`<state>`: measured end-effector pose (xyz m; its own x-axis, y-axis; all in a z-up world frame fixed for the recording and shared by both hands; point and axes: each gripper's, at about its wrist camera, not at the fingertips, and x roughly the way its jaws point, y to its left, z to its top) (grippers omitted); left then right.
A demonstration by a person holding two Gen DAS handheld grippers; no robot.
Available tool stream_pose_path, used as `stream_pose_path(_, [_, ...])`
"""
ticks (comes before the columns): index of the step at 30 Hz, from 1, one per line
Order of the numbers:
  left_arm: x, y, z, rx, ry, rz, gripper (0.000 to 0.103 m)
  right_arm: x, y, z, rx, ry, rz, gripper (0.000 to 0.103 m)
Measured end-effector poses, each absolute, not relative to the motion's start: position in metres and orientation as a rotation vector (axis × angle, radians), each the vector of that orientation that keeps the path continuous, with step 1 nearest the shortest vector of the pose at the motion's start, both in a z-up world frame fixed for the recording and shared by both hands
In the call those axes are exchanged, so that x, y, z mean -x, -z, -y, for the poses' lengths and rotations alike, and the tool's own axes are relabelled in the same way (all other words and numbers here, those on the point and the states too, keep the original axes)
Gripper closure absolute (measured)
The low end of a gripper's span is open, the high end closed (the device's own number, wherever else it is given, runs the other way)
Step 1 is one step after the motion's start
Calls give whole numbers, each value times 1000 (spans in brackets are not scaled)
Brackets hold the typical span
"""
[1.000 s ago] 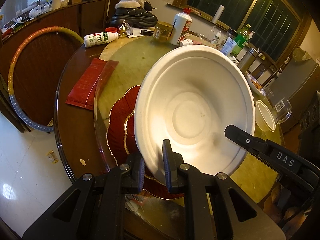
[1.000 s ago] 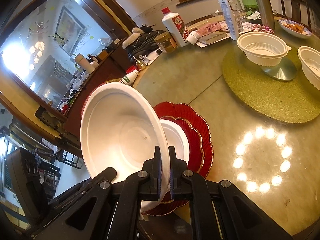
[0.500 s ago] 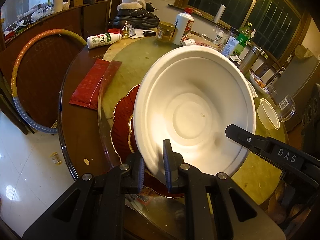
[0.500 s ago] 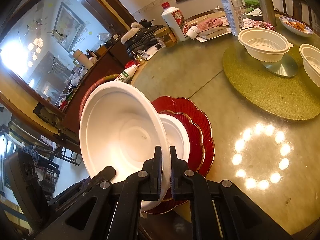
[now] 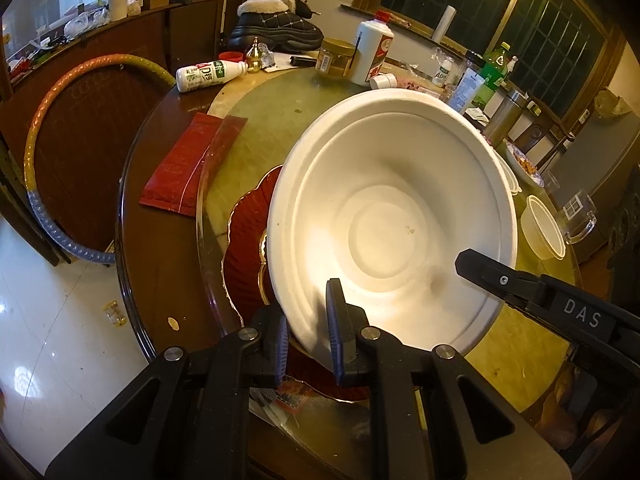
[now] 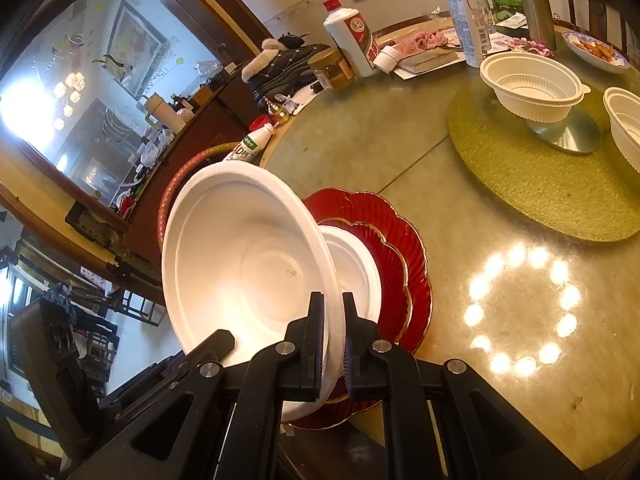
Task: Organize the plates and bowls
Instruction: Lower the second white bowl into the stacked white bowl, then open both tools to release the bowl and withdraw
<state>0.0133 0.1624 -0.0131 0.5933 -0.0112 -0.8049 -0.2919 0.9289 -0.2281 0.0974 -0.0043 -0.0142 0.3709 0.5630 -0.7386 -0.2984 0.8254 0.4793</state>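
Note:
Both grippers hold one large white bowl [image 5: 392, 216] by its rim, tilted above a stack of red scalloped plates [image 5: 248, 248]. My left gripper [image 5: 308, 316] is shut on the near rim. My right gripper [image 6: 330, 336] is shut on the rim of the same bowl [image 6: 248, 264]; its black fingers [image 5: 500, 276] show at the right in the left wrist view. In the right wrist view a smaller white bowl [image 6: 356, 272] sits on the red plates [image 6: 400, 248] under the held bowl.
Two white ribbed bowls [image 6: 532, 88] [image 6: 624, 124] stand on a green round mat [image 6: 540, 176]. Bottles and a jar [image 5: 336, 58] crowd the table's far edge. A red packet [image 5: 180, 168] lies left. A small plastic cup [image 5: 544, 232] stands right.
The held bowl stays clamped by both grippers and has shifted only slightly, drifting a little back from the table's middle. The plates below have not moved.

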Motion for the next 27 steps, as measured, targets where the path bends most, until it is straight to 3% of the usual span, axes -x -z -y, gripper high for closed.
stream_pose_path(6, [-15, 12, -163, 363, -182, -927, 88, -100, 17, 7, -294, -557, -1052, 92])
stream_pose_path(13, [-12, 8, -168, 376, -215, -893, 88, -101, 11, 15, -300, -535, -1007, 72])
stream_pose_path(15, [-11, 7, -170, 390, -225, -884, 80, -101, 10, 18, -316, -538, -1002, 66])
stream_pose_path(18, [-6, 3, -178, 436, -248, -847, 57, -101, 8, 26, -351, -548, -980, 52])
stream_pose_path(19, [-4, 2, -181, 453, -261, -830, 43, -100, 7, 30, -371, -555, -969, 48])
stream_pose_path(20, [-2, 0, -184, 468, -278, -811, 36, -100, 6, 33, -385, -557, -960, 43])
stream_pose_path(27, [-4, -16, -188, 517, -301, -742, 36, -106, 8, 65, -476, -544, -935, 39])
